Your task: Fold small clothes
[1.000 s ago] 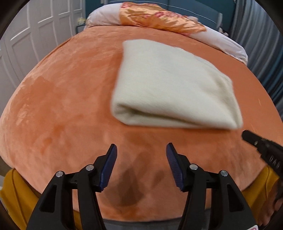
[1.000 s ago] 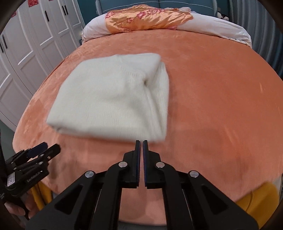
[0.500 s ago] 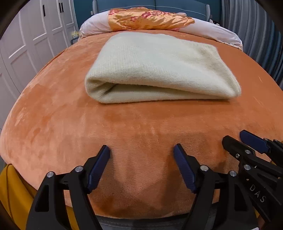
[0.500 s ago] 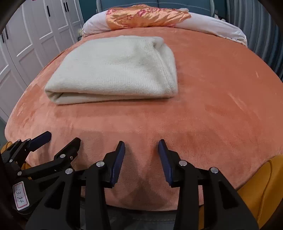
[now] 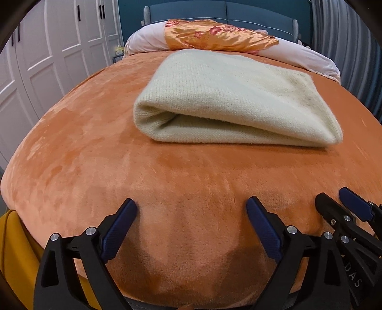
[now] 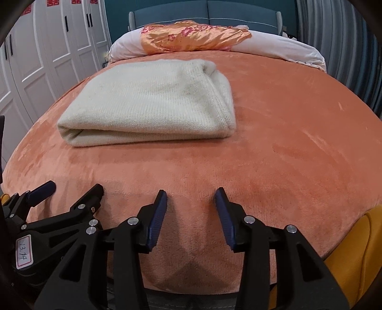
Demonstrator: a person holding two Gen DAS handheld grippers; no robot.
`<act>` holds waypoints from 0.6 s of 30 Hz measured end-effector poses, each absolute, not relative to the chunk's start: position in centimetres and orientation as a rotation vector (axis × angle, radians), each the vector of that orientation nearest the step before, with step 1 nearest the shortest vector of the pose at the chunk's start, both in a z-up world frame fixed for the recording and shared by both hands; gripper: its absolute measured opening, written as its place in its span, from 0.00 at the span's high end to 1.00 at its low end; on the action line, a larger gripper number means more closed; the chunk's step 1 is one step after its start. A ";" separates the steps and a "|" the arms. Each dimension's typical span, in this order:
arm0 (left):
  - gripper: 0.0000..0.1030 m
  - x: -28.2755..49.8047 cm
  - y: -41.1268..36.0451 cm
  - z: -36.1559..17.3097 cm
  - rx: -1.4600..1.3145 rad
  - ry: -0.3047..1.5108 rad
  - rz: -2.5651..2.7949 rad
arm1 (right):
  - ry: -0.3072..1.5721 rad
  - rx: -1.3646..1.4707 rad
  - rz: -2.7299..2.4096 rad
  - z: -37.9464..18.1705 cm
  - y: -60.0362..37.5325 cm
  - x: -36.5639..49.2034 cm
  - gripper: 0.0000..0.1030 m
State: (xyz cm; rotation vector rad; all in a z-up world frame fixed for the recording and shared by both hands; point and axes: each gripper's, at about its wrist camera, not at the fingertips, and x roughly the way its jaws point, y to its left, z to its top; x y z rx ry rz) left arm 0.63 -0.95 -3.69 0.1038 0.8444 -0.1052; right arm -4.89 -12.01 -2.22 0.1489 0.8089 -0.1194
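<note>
A cream knitted garment [image 5: 229, 100] lies folded flat on the orange bed cover [image 5: 95, 143]; it also shows in the right wrist view [image 6: 152, 105]. My left gripper [image 5: 191, 207] is open and empty, low at the near edge of the bed, well short of the garment. My right gripper [image 6: 191, 195] is open and empty, also at the near edge. Each gripper shows in the other's view: the right one [image 5: 334, 202] at lower right, the left one [image 6: 74, 188] at lower left.
A pink pillow with an orange satin cover [image 5: 219, 35] lies at the head of the bed, against a blue headboard [image 6: 205, 12]. White wardrobe doors [image 6: 47, 47] stand on the left. Grey curtains [image 5: 346, 47] hang on the right. Yellow fabric [image 6: 358, 250] shows below the bed edge.
Both grippers have drawn back from the garment to the near bed edge and dropped lower. The right gripper went from shut to open. The folded garment stays put.
</note>
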 end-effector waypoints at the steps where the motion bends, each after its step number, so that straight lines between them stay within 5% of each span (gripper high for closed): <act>1: 0.11 0.7 -0.9 -3.7 0.103 0.843 -0.103 | 0.808 0.157 -0.113 -2.2 -12.3 -4.8 0.58; 18: 0.11 0.9 -0.4 -3.7 0.093 0.845 -0.102 | 0.811 0.184 -0.081 -2.1 -12.6 -4.7 0.52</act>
